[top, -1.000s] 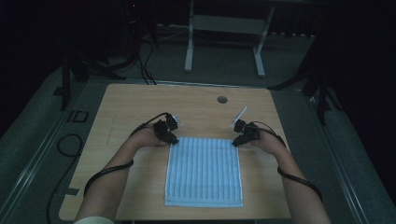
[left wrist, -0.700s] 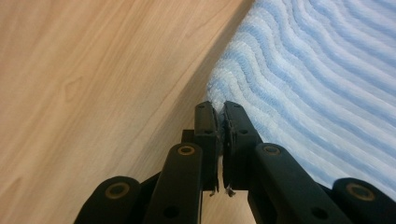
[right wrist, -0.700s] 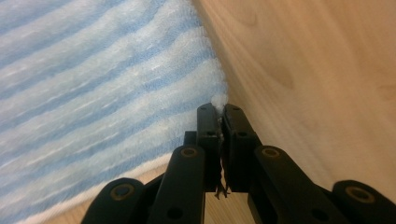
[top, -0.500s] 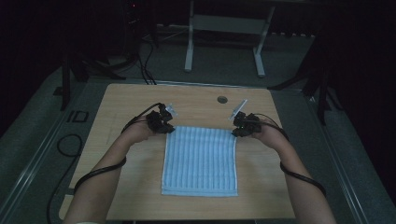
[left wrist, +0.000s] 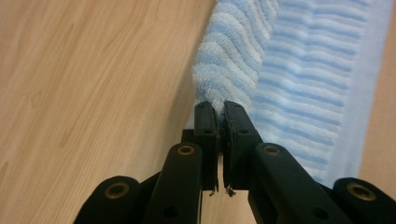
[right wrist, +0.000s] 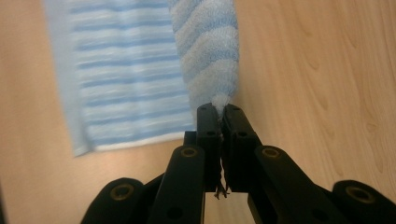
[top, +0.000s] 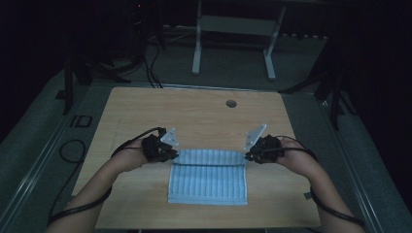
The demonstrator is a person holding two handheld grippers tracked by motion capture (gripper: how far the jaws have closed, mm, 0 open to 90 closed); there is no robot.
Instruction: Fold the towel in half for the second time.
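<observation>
Had left gripper (top: 171, 154) clamped tight on towel (top: 208, 182) far-left corner, cloth pinched between jaws. Right gripper (top: 250, 156) likewise clamped on far-right corner. Far edge hung raised between both grippers, folded toward me; rest of towel lay flat on table (top: 204, 116), near my edge.

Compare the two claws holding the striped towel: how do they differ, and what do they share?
The left claw pinches the towel's far left corner; the right claw pinches its far right corner. The left claw's grey plate leans right, the right claw's leans left. Both are shut on the cloth, lifting its far edge off the table.
</observation>
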